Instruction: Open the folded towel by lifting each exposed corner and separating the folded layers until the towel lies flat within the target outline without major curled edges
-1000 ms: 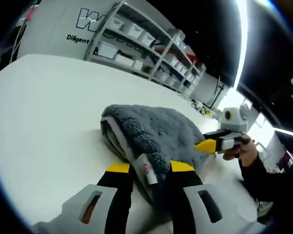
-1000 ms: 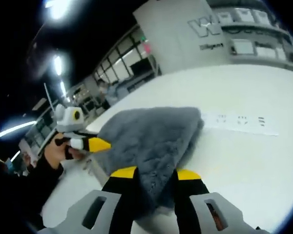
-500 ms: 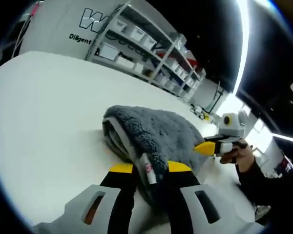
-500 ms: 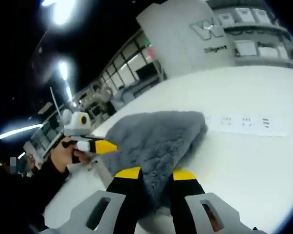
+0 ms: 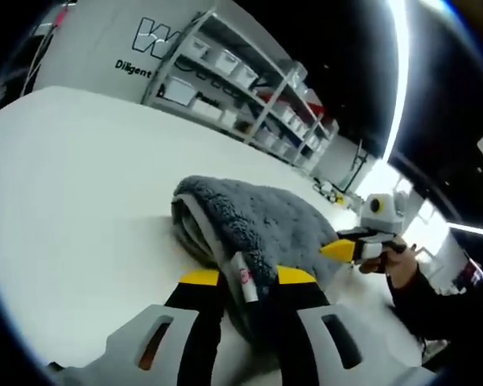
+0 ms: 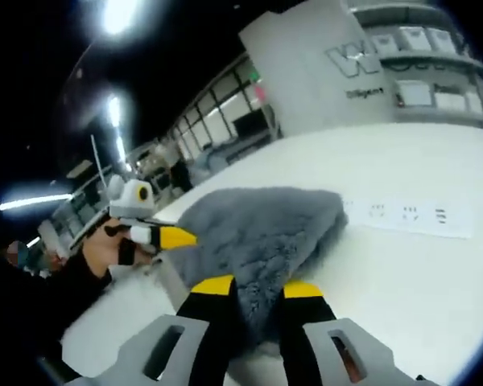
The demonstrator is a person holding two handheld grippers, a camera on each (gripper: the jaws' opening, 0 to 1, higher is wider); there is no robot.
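We see the grey folded towel lying on the white tabletop; left claw is clenched on its near corner by the white tag, right claw is clenched on the opposite corner, shelving behind

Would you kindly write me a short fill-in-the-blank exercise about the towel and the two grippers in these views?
1. The fluffy folded towel is ____ in colour.
2. It lies on a ____ table.
3. The left gripper has its jaws closed on the towel's edge beside a small white ____.
4. The jaw tips of the right gripper are ____.

Missing words: grey; white; label; yellow
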